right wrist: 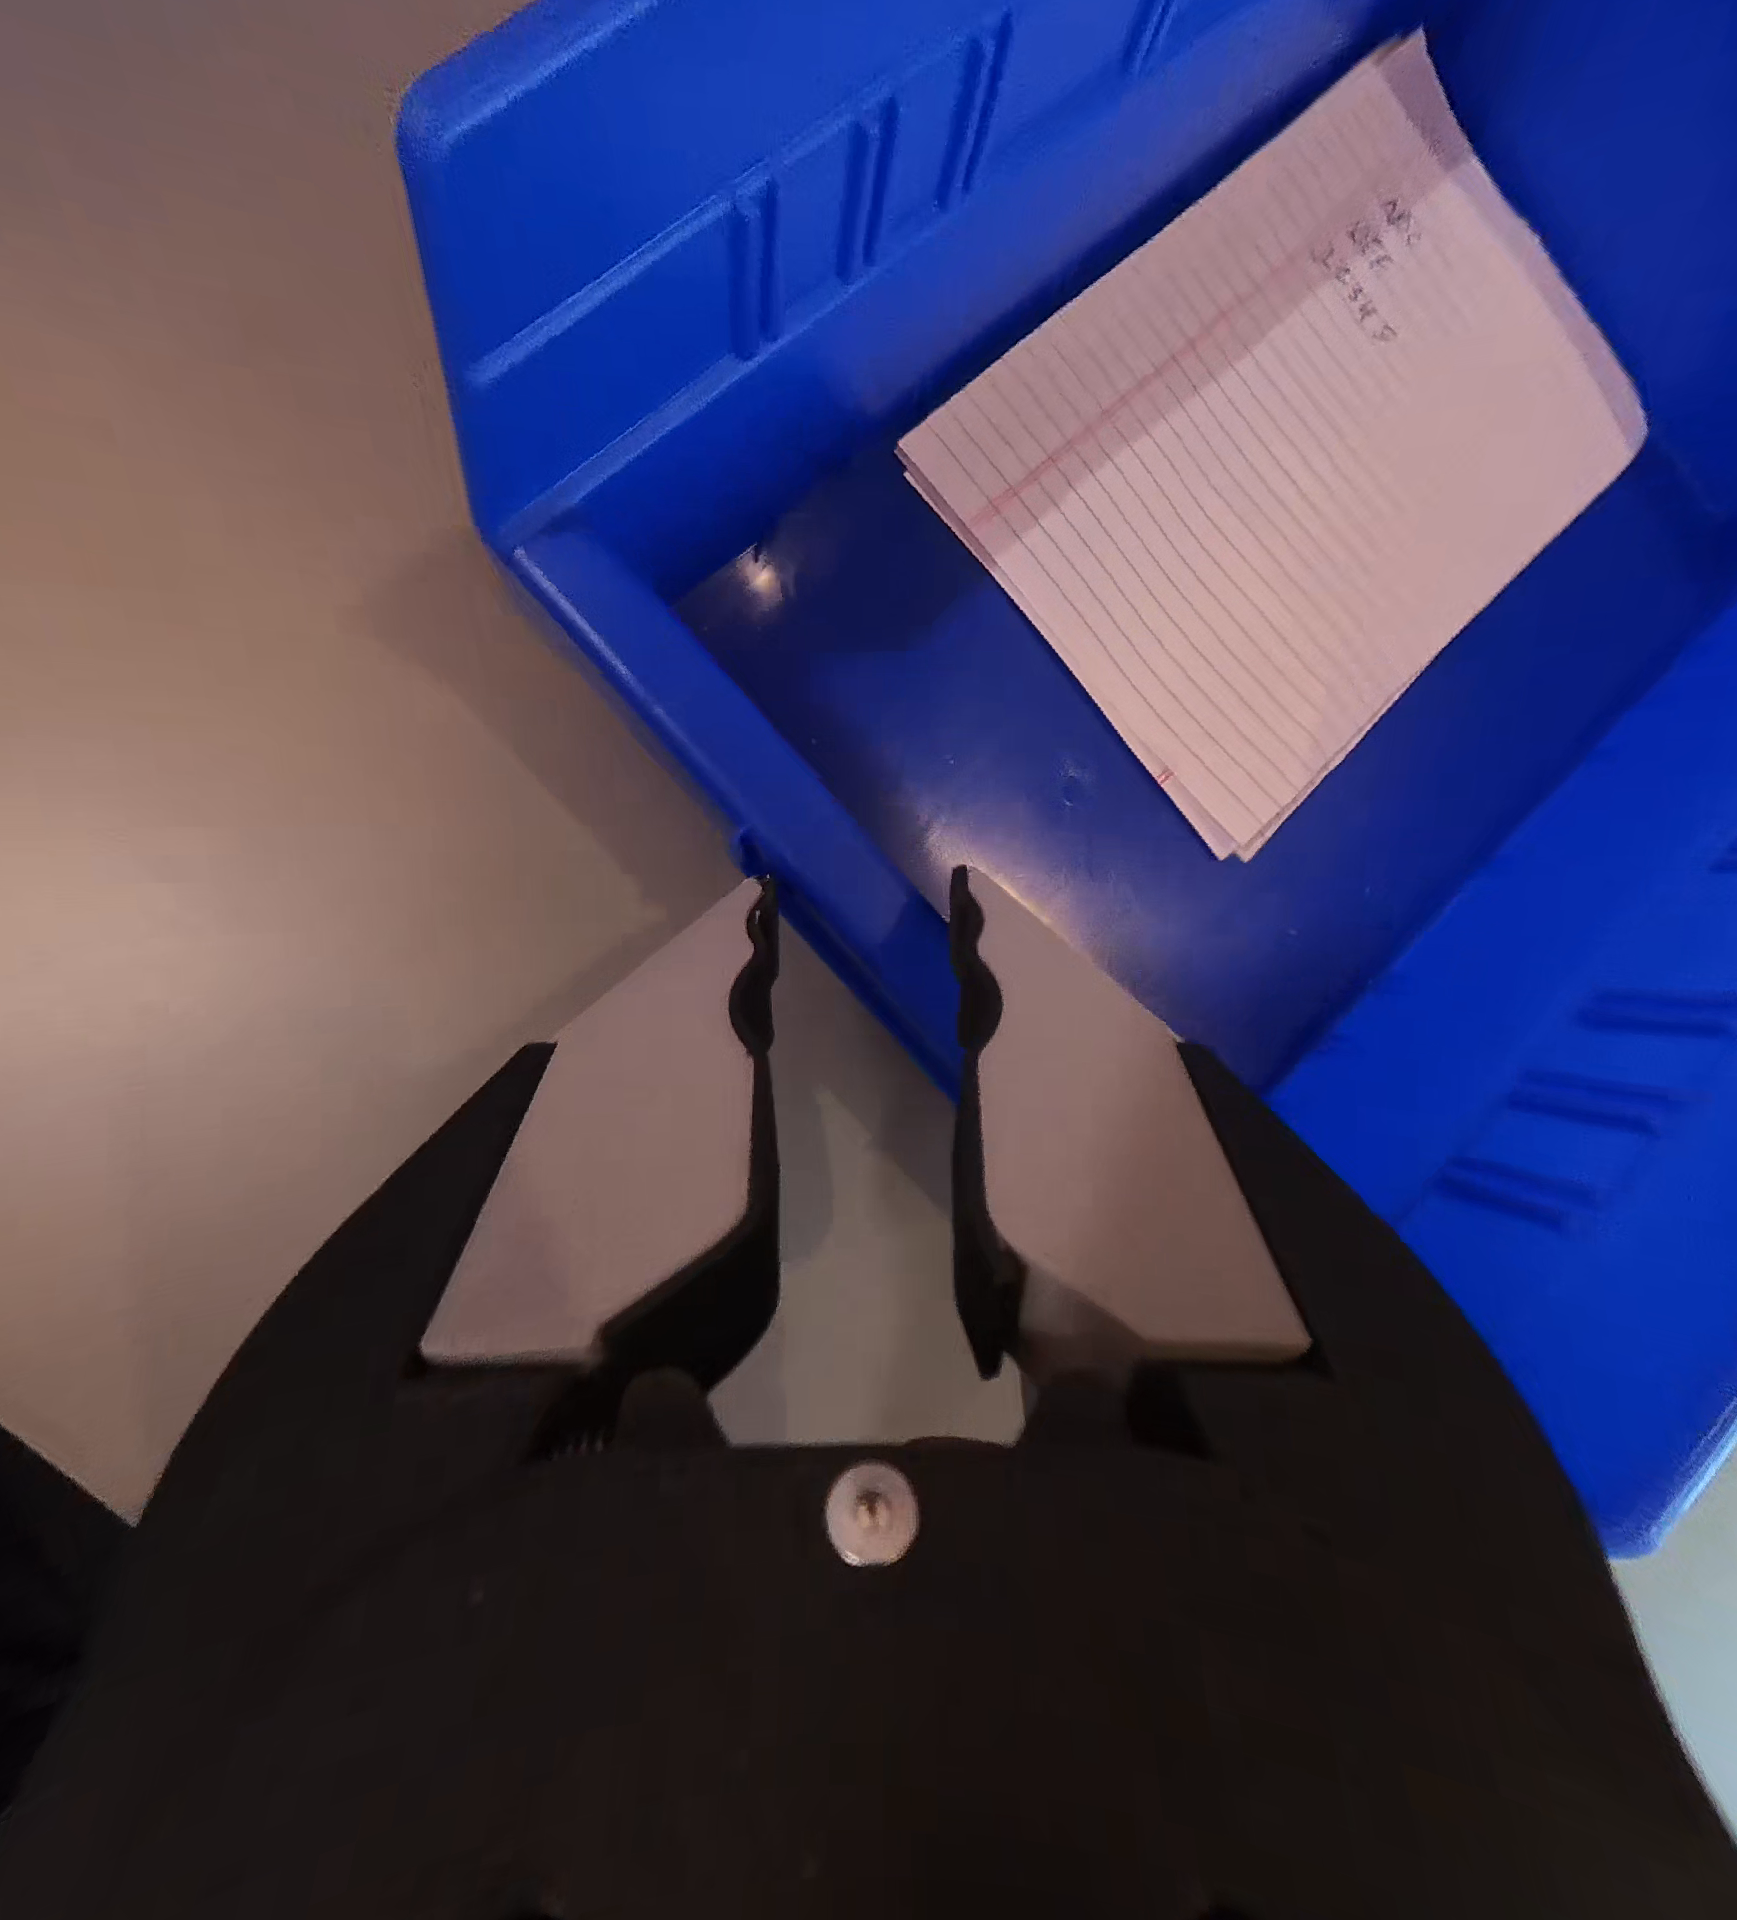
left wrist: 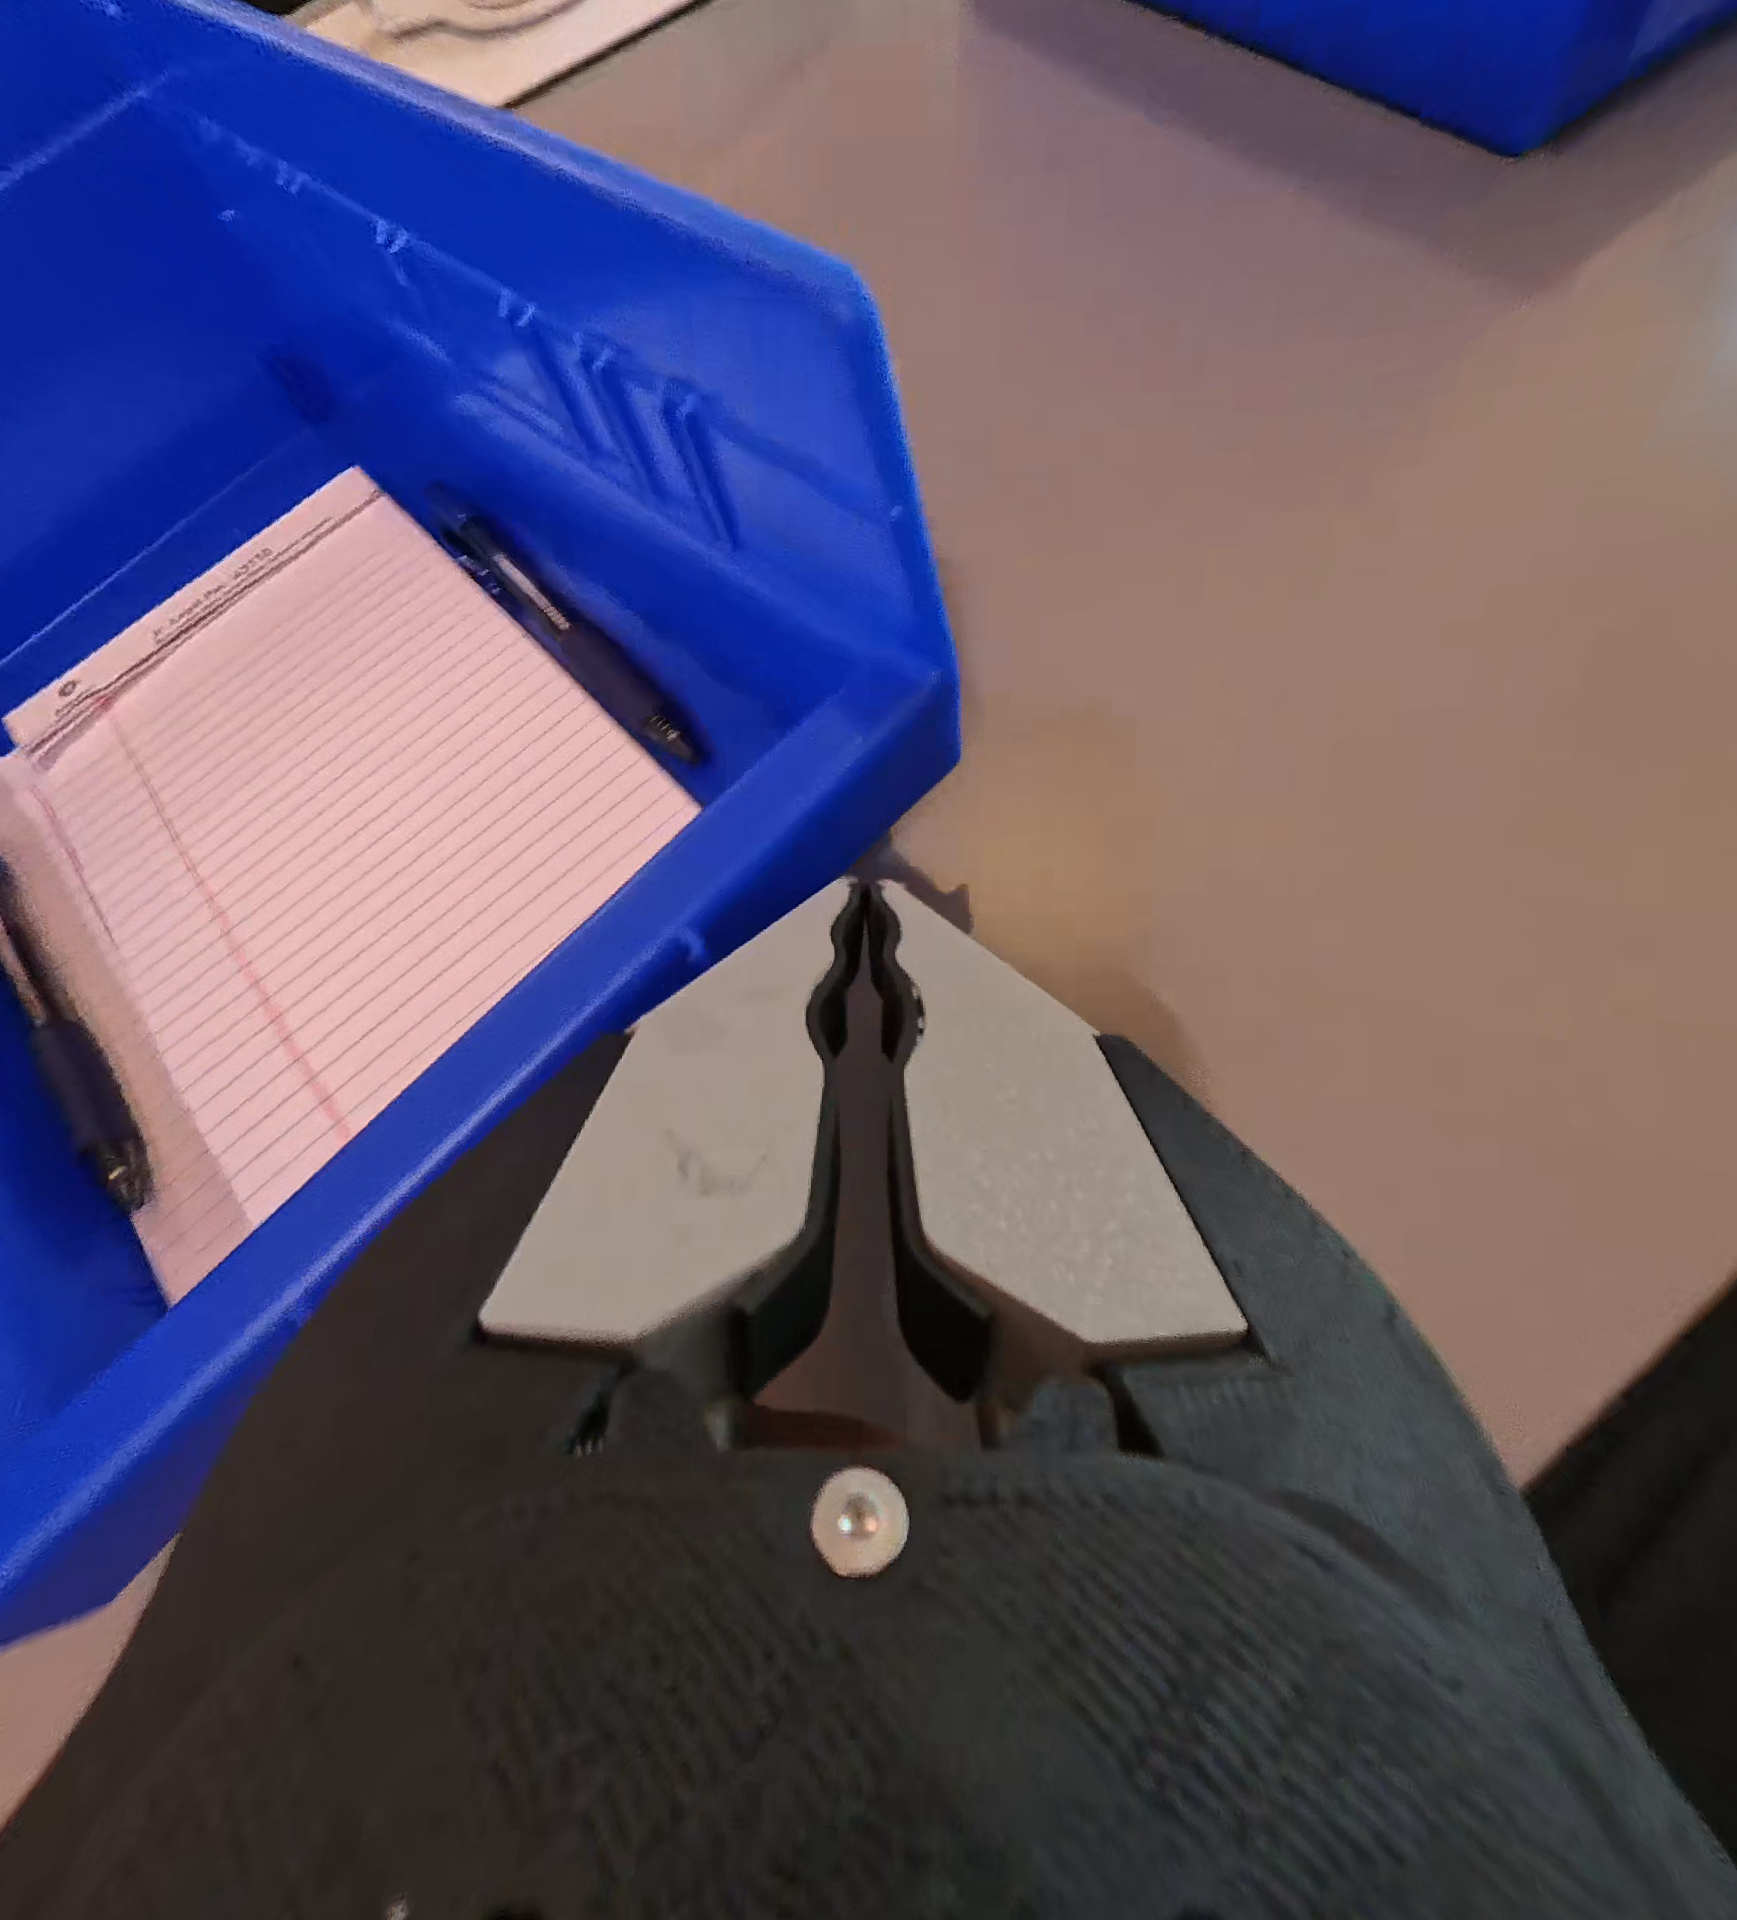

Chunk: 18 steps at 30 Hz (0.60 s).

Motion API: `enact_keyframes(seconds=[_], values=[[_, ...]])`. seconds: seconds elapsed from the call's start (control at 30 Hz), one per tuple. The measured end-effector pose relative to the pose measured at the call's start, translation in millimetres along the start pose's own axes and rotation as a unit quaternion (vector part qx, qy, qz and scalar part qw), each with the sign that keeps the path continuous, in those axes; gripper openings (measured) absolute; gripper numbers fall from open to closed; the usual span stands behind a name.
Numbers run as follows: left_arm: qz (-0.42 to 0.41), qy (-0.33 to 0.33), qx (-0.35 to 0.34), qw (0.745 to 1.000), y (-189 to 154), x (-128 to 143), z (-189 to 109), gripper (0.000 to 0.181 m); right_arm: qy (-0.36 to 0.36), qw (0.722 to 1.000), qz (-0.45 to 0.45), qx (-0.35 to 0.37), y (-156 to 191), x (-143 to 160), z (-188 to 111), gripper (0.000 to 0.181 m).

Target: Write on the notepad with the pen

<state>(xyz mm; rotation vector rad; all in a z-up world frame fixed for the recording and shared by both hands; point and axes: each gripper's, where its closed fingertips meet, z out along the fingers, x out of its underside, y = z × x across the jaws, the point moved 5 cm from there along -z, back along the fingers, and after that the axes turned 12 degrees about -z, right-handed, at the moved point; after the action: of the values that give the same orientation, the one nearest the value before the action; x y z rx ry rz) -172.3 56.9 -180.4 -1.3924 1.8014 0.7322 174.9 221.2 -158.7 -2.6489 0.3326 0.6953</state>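
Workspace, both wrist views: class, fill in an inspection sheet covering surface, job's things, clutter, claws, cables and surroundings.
Surface: plain brownish table, bare around the bins.
Job's things: lined notepad lying in a blue bin; one dark pen beside its far edge, a second pen on its near-left side.
Clutter: loose lined sheets, already bearing handwriting, in a blue bin in the right wrist view; whether it is the same bin cannot be told.
Claws: left claw shut, empty, outside the bin's rim; right claw open, empty, at the bin's front edge.
Cables: nothing seen.
Surroundings: another blue bin farther back; pale items at the top edge, unclear.
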Motion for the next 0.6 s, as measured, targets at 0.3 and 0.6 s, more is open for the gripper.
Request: enact_keyframes(seconds=[0.3,0.6], values=[[-0.024,0.020,-0.068,0.997,53.5,17.5,-16.8,0.000,0.019,0.999,0.001,-0.025,-29.4,42.4,-18.0,0.028],[-0.087,0.041,-0.068,0.993,75.7,24.4,-21.4,0.035,-0.178,0.981,0.076,-0.021,-25.3,5.6,-82.8,0.027]])
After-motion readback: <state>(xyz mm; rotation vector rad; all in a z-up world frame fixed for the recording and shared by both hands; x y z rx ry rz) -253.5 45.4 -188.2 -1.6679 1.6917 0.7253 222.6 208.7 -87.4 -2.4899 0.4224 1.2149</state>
